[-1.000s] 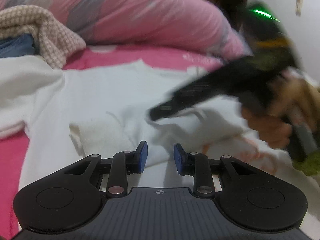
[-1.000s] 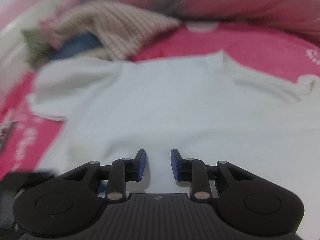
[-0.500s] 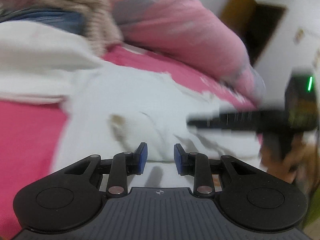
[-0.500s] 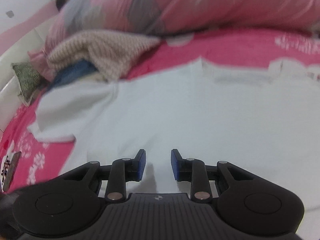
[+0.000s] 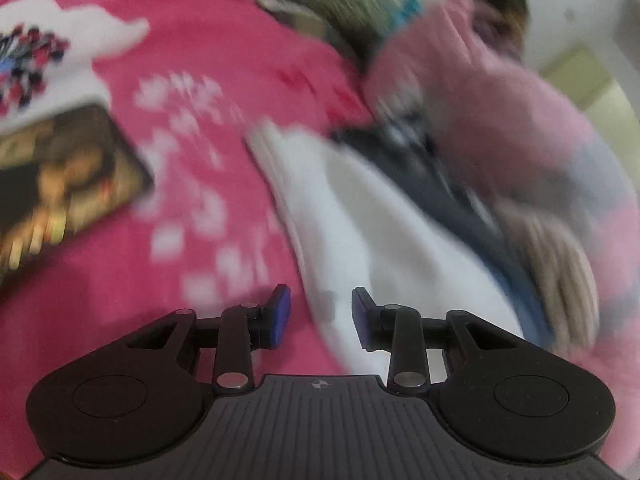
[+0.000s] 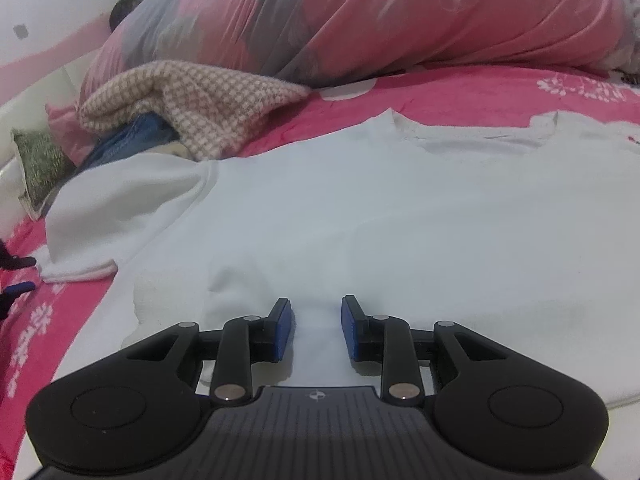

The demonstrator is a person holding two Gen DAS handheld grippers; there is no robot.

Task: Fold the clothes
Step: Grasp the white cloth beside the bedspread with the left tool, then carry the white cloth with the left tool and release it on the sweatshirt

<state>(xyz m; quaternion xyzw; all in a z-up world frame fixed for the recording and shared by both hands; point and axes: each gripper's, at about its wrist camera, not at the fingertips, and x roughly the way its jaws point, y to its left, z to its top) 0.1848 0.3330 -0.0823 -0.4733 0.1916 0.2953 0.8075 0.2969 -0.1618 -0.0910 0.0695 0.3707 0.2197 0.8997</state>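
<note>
A white long-sleeved top [image 6: 360, 208] lies spread flat on the pink bedsheet [image 6: 460, 92]. One sleeve has been folded in over the body near my right gripper [image 6: 316, 324], which hovers open just above that fold with nothing between its fingers. The other sleeve [image 6: 120, 208] stretches out to the left. In the blurred left wrist view that same white sleeve [image 5: 360, 216] runs away from my left gripper [image 5: 320, 312], which is open and empty with the sleeve's near edge lying under the gap between its fingers.
A checked knit garment [image 6: 200, 100] and a blue garment [image 6: 132, 136] are piled beyond the left sleeve, against a big pink and grey duvet [image 6: 380, 12]. A green cushion [image 6: 38, 160] sits at the far left. A dark phone-like slab [image 5: 68, 176] lies on the sheet.
My left gripper has swung left, away from the folded sleeve on the body to the outstretched left sleeve. My right gripper pulled back slightly; the folded sleeve now lies under it.
</note>
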